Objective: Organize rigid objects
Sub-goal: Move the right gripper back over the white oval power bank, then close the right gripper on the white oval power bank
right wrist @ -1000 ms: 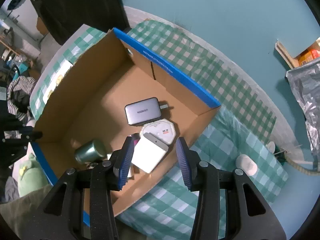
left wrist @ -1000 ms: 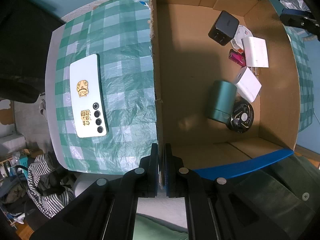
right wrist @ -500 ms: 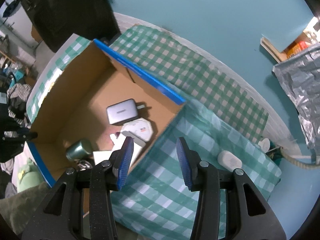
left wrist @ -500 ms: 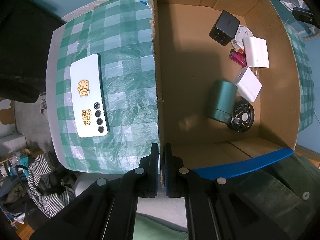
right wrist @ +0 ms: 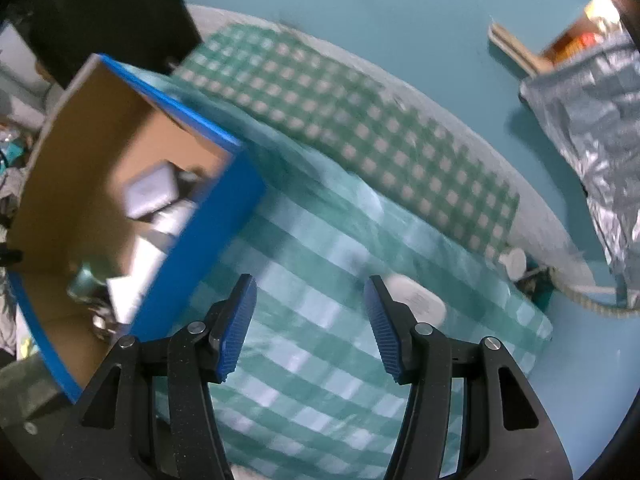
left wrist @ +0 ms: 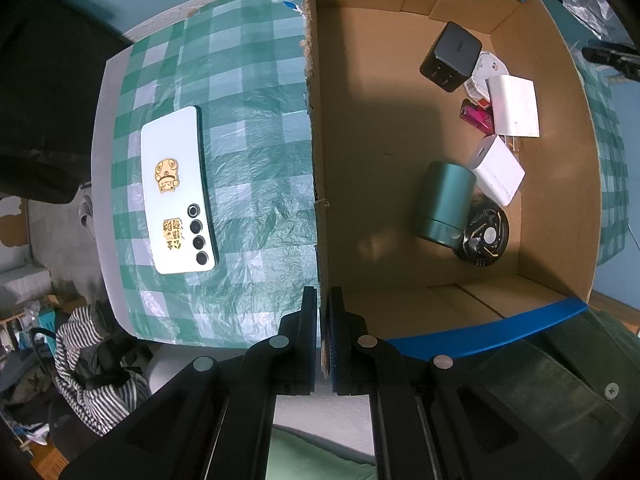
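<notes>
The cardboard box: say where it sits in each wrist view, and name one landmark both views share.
Left wrist: the cardboard box fills the right half, its inside open to view.
Right wrist: the same box sits at the left edge, blurred.
Shared landmark: the green checked tablecloth under the box.

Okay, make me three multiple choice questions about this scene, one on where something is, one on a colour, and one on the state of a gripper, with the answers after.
1. Where does the white phone lie?
A. inside the cardboard box
B. on the checked cloth beside the box
C. on the floor

2. What colour is the cylinder lying in the box?
A. green
B. red
C. yellow

3. How do the right gripper jaws stand?
A. shut on the phone
B. shut on nothing
C. open, nothing between them

Answers:
1. B, it lies flat on the cloth outside the box wall.
2. A, its body is dark green.
3. C, the pads stand apart over bare cloth, having just opened further.
</notes>
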Demonstrator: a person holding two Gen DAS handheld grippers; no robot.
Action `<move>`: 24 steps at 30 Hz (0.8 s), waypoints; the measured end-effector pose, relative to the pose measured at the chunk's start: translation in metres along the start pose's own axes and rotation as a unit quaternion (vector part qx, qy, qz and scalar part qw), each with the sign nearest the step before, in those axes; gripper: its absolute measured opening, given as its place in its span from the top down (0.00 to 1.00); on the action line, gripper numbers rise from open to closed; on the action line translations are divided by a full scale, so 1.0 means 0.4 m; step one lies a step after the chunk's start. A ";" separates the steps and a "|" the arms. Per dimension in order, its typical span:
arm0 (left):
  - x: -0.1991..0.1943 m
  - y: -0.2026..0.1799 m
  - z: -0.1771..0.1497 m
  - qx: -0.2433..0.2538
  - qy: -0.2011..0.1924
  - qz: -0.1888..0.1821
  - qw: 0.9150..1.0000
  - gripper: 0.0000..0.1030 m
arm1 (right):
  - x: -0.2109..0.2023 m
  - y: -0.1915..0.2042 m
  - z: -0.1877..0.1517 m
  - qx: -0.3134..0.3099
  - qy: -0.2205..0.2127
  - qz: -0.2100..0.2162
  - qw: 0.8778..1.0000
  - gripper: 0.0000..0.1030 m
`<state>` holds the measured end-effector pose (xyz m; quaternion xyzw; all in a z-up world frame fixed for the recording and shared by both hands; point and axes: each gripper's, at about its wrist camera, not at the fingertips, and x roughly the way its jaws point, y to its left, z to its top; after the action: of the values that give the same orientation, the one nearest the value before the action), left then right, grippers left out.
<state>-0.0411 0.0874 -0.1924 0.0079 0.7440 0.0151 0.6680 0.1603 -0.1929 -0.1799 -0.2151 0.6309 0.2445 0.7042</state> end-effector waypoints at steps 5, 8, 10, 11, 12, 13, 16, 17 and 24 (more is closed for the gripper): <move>-0.001 0.001 -0.003 -0.007 -0.001 0.000 1.000 0.94 | 0.063 -0.098 -0.030 0.030 0.020 -0.007 0.999 0.45; -0.002 0.004 -0.006 -0.010 -0.001 -0.002 1.000 0.94 | 0.099 -0.135 -0.046 0.037 0.035 -0.007 0.999 0.43; -0.003 0.006 -0.007 -0.013 -0.001 -0.002 1.000 0.94 | 0.122 -0.146 -0.057 0.026 0.045 -0.013 0.999 0.42; -0.002 0.006 -0.007 -0.014 -0.001 -0.002 1.000 0.94 | 0.132 -0.150 -0.062 0.017 0.046 -0.019 0.999 0.42; -0.002 0.006 -0.006 -0.015 -0.001 -0.002 1.000 0.94 | 0.143 -0.154 -0.068 0.009 0.050 -0.025 0.998 0.42; -0.003 0.005 -0.007 -0.016 0.000 -0.001 1.000 0.95 | 0.149 -0.156 -0.072 0.005 0.052 -0.030 0.998 0.42; -0.005 0.005 -0.008 -0.019 -0.001 0.000 1.000 0.94 | 0.168 -0.163 -0.079 -0.015 0.054 -0.045 0.997 0.42; -0.005 0.005 -0.008 -0.020 -0.001 0.000 1.000 0.94 | 0.174 -0.164 -0.079 -0.024 0.055 -0.051 0.997 0.42; -0.006 0.009 -0.010 -0.026 -0.001 -0.001 1.000 0.95 | 0.204 -0.166 -0.063 -0.056 0.058 -0.071 0.994 0.41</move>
<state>-0.0450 0.0910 -0.1895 -0.0105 0.7425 0.0335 0.6689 0.1883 -0.2547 -0.2640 -0.3120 0.6389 0.2163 0.6691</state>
